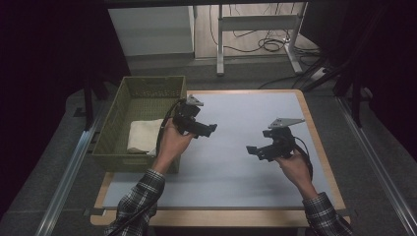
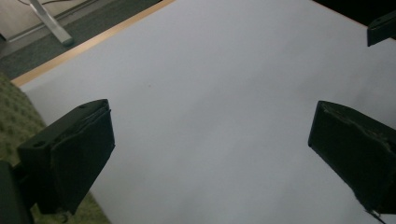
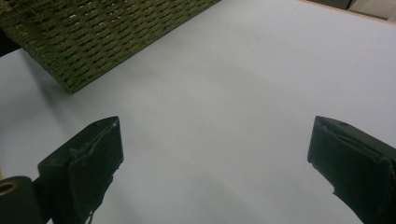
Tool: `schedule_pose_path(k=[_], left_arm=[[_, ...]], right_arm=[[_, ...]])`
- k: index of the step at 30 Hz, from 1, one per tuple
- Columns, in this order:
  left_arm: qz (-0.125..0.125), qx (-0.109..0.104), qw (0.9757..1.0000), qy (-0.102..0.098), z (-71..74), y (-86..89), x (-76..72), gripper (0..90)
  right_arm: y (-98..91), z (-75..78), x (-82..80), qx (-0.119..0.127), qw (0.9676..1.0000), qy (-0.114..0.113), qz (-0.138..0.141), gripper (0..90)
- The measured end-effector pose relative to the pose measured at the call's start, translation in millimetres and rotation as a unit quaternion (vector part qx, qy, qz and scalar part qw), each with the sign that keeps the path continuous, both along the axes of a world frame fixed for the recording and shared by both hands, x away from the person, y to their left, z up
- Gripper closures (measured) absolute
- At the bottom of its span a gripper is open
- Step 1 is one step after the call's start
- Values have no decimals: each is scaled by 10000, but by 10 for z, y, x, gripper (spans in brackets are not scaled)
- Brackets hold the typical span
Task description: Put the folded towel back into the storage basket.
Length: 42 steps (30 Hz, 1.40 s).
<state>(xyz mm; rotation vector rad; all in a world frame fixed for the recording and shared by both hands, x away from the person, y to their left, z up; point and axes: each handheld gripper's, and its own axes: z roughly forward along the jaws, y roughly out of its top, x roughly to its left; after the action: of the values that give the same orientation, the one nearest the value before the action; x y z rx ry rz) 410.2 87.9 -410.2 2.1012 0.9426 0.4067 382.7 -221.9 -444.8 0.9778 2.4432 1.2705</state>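
Left gripper hangs above the worktop just beside the right wall of the green woven basket, its jaws spread wide with nothing between them; in the left gripper view they frame bare pale surface. The right gripper hovers well apart from it, nearer the worktop's right edge, its jaws likewise wide and empty, pointing back towards the basket. A folded cream towel lies inside the basket against its near wall, and that seems the thing to fetch. The main risk, as I judge it, is the basket wall: the left gripper must rise over the rim and then tip down, and a low approach would catch a jaw on the weave and shove the basket along the left edge of the worktop. The towel is soft and folded, so a shallow pinch may lift only the top layer and let the rest unfold or drag over the rim. The trailing cable near the basket could also snag on the rim.
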Motion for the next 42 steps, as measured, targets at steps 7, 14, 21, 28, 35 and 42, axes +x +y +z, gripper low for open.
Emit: schedule_pose_path(k=[7, 14, 21, 28, 35, 42], left_arm=[[-186, 44, 9998, 60, -81, -217, -91, 7], [-315, -51, 9994, 100, -222, -341, -196, 5], [-438, -107, 9990, 37, -371, -407, -450, 5], [-506, -122, 9986, 34, -526, -389, -670, 6], [-481, -135, 9987, 65, -721, -334, -860, 7], [-450, -88, 9989, 70, -883, -294, -988, 7]], right_arm=[[-217, -69, -25, 44, 9999, 39, -150, 35], [-382, -125, -67, 45, 9997, 29, -225, 35], [-608, -206, -191, 67, 9992, 28, -391, 35], [-730, -284, -330, 62, 9990, -13, -452, 35], [-776, -375, -455, -74, 9989, -56, -451, 35], [-761, -493, -544, -252, 9989, -75, -394, 35]])
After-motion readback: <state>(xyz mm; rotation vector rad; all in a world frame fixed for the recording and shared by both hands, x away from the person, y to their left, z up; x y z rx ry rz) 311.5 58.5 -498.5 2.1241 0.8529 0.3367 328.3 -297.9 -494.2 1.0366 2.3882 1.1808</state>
